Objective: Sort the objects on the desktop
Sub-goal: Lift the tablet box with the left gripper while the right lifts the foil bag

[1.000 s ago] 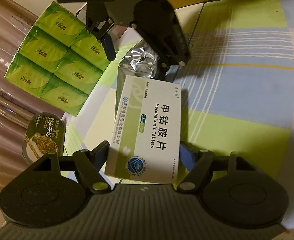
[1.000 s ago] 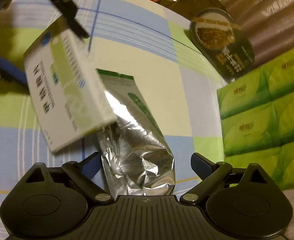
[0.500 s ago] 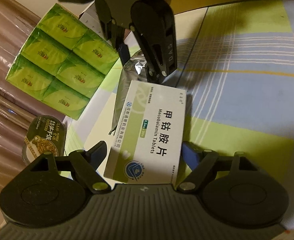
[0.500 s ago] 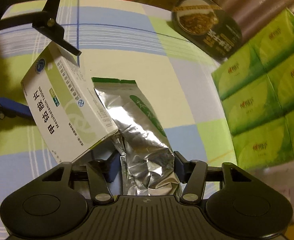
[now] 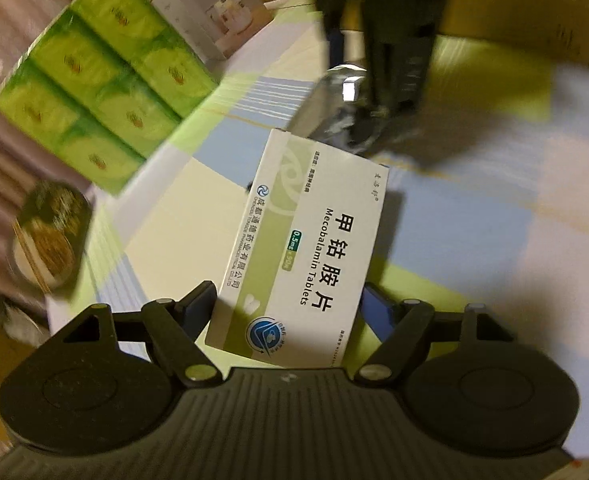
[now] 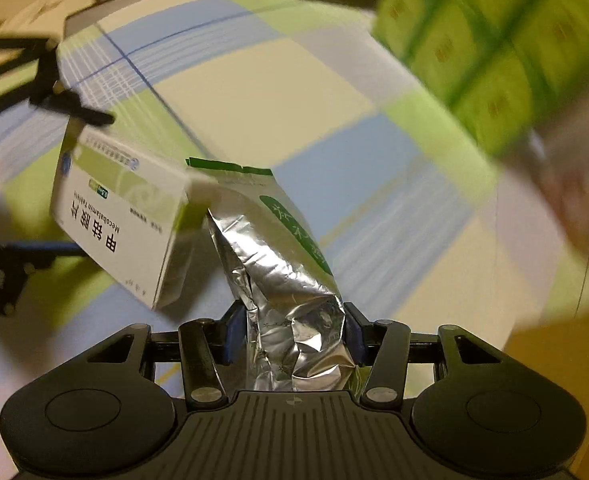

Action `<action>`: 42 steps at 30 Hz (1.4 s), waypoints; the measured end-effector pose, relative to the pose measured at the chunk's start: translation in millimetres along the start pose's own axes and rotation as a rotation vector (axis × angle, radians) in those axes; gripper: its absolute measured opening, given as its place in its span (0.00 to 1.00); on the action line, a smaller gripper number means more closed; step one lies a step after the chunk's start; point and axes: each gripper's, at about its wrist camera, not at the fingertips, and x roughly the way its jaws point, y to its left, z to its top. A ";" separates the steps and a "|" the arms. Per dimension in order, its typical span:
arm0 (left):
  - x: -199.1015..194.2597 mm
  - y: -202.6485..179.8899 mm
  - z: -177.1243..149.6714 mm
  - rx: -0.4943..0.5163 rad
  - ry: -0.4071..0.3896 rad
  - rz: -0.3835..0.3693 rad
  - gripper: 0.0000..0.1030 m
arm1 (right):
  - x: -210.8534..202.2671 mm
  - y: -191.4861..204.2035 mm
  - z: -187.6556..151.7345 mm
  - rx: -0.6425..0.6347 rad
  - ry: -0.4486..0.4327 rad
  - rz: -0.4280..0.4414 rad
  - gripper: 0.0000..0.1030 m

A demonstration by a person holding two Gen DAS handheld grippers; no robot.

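My left gripper [image 5: 290,304] is shut on a white and green Mecobalamin tablet box [image 5: 306,248] and holds it above the checked tablecloth. My right gripper [image 6: 292,336] is shut on a crumpled silver foil pouch [image 6: 282,280] with a green label. In the left wrist view the right gripper [image 5: 390,68] is blurred, gripping the pouch [image 5: 334,112] just beyond the box's far end. In the right wrist view the box [image 6: 122,216] hangs at the left of the pouch, held by the left gripper's fingers [image 6: 74,108].
A green multi-pack of tissues [image 5: 94,92] lies at the left on the checked tablecloth [image 5: 474,220]. A round tin [image 5: 50,236] sits near the left edge. A small printed carton [image 5: 214,20] stands behind the tissues. A brown cardboard box [image 5: 534,4] stands at the back right.
My right gripper has closed on the foil pouch and lifted it, swinging fast. My left gripper still holds the tablet box and has shifted; both views are blurred.
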 end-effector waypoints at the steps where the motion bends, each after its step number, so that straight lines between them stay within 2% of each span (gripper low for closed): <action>1: -5.4 -2.8 0.2 -0.029 0.010 -0.022 0.72 | -6.2 4.1 -9.7 0.031 0.011 0.007 0.45; 5: -27.7 -25.0 -1.3 -0.094 0.049 -0.089 0.72 | -29.8 20.6 -51.4 0.159 0.025 0.048 0.44; 7: -37.4 -37.1 -1.1 -0.110 0.066 -0.116 0.72 | -42.1 23.4 -72.3 0.241 0.013 0.069 0.35; 9: -47.6 -50.4 -1.1 -0.142 0.075 -0.152 0.71 | -52.0 23.6 -94.3 0.340 -0.001 0.107 0.33; 10: -52.1 -56.6 -1.3 -0.161 0.072 -0.170 0.67 | -56.5 25.8 -104.5 0.370 -0.010 0.118 0.33; 12: -59.5 -67.0 -3.1 -0.211 0.067 -0.215 0.62 | -66.3 33.3 -121.1 0.396 -0.035 0.103 0.33; 14: -68.2 -80.1 -6.7 -0.231 0.049 -0.213 0.62 | -73.5 39.0 -132.4 0.401 -0.066 0.073 0.35; 15: -71.6 -85.8 -8.3 -0.229 0.046 -0.201 0.62 | -77.4 41.9 -138.1 0.408 -0.086 0.063 0.41; 16: -74.7 -91.0 -10.2 -0.228 0.040 -0.186 0.62 | -81.1 44.3 -143.8 0.424 -0.108 0.059 0.56; 18: -77.9 -95.5 -13.1 -0.249 0.034 -0.171 0.65 | -85.0 46.3 -151.9 0.462 -0.145 0.046 0.78; 20: -80.5 -96.1 -14.1 -0.283 0.021 -0.159 0.68 | -87.7 48.9 -157.2 0.490 -0.176 0.037 0.79; 26: -75.3 -79.1 -8.1 -0.404 -0.007 -0.125 0.75 | -83.0 46.8 -158.9 0.517 -0.194 0.041 0.80; 31: -62.2 -71.7 -5.5 -0.446 0.025 -0.149 0.75 | -72.4 41.5 -161.5 0.542 -0.203 0.068 0.80; 36: -47.9 -71.1 -3.3 -0.432 0.053 -0.167 0.75 | -62.0 40.0 -158.4 0.535 -0.205 0.083 0.81; 42: -39.9 -63.5 -4.4 -0.456 0.069 -0.178 0.66 | -49.5 45.4 -145.7 0.486 -0.193 0.070 0.82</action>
